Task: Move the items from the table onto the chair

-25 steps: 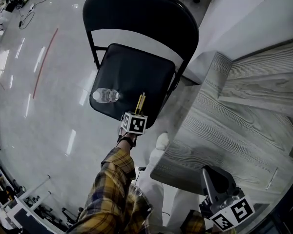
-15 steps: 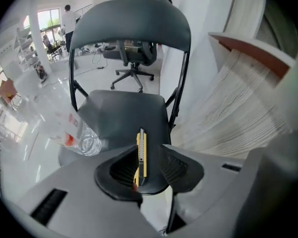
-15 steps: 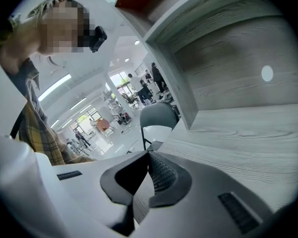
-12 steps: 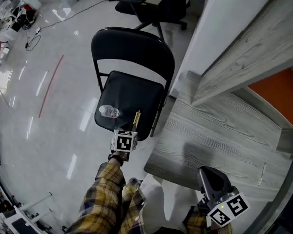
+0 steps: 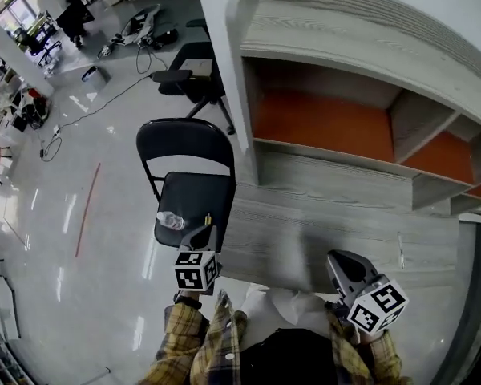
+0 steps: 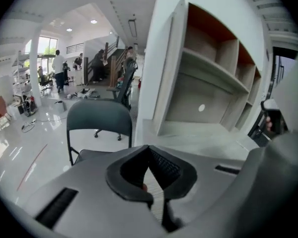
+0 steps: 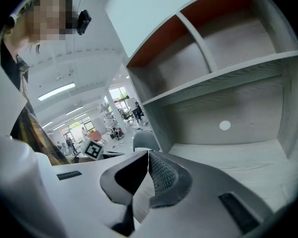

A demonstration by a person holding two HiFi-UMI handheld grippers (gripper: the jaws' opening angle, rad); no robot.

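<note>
A black folding chair (image 5: 194, 201) stands left of the grey wooden table (image 5: 305, 235). On its seat lie a clear water bottle (image 5: 170, 220) and thin yellow sticks (image 5: 208, 217). My left gripper (image 5: 203, 236) hovers just in front of the seat's near edge, shut and empty. In the left gripper view, the left gripper (image 6: 149, 157) has its pads pressed together, with the chair (image 6: 98, 119) beyond. My right gripper (image 5: 342, 265) hangs over the table's near edge, also shut with nothing in it. The right gripper view shows the right gripper (image 7: 148, 158) closed, facing the shelves.
A grey shelf unit with orange back panels (image 5: 329, 123) rises behind the table. An office chair (image 5: 188, 70) stands behind the folding chair, with cables on the glossy floor (image 5: 88, 111). People (image 5: 64, 6) move about far off at the left.
My left gripper has drawn back from the chair seat towards me, leaving the yellow sticks on it. The head view has tilted up, bringing the shelf unit into sight.
</note>
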